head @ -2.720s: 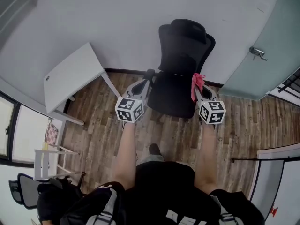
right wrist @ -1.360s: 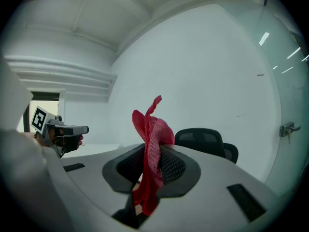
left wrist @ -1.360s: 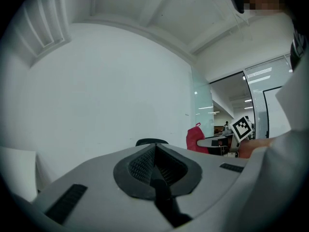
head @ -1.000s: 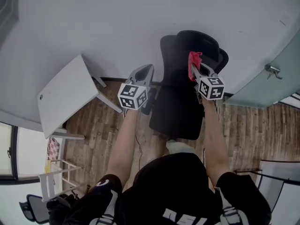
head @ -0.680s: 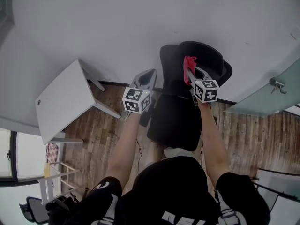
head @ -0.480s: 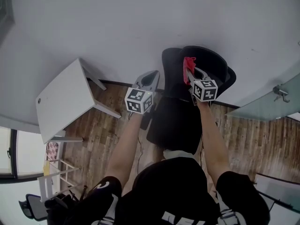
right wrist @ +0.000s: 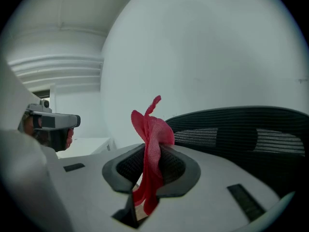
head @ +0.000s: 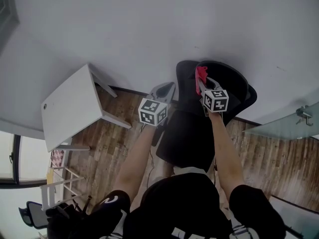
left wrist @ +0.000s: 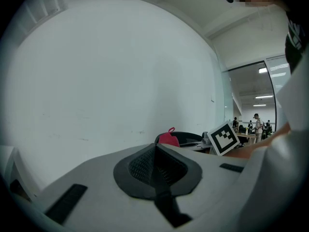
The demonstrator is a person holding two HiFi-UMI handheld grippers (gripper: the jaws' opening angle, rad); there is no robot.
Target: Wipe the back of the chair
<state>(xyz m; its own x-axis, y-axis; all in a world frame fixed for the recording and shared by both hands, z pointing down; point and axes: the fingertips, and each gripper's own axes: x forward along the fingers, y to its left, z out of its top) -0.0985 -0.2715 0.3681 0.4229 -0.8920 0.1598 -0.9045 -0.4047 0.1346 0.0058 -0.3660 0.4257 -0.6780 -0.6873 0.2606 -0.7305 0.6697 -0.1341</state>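
fig. head view + both gripper views, task: wipe chair back.

(a) right gripper point(right wrist: 152, 167), upper centre-right of head view: jaws nearly together, pinched on a red woven cloth point(right wrist: 150, 132); the cloth's loose end stands up above the jaws and a short tail hangs below them.

(b) black mesh office chair point(head: 192, 136), centre-right of head view, seat toward the person, its backrest point(right wrist: 241, 137) toward the white wall point(head: 149, 24). in the head view the cloth sits at the upper-left edge of the backrest top; in the right gripper view the mesh lies just beyond and to the right of the cloth. contact btwn cloth and mesh: cannot tell from either view.

(c) left gripper point(left wrist: 155, 167), just left of the chair in the head view: jaws closed together, nothing btwn them, held in air beside the chair w/o touching it.

(d) surroundings: white tabletop point(head: 70, 108) at left, wood-plank floor point(head: 112, 146) below.

progress (judged): cloth is in hand and brought up to the top of the backrest, so pick-up and approach look done. no wiped area can be told apart on the mesh, so the wipe itself looks at or near its start; most or all of the backrest is left to cover, approx. top to bottom.
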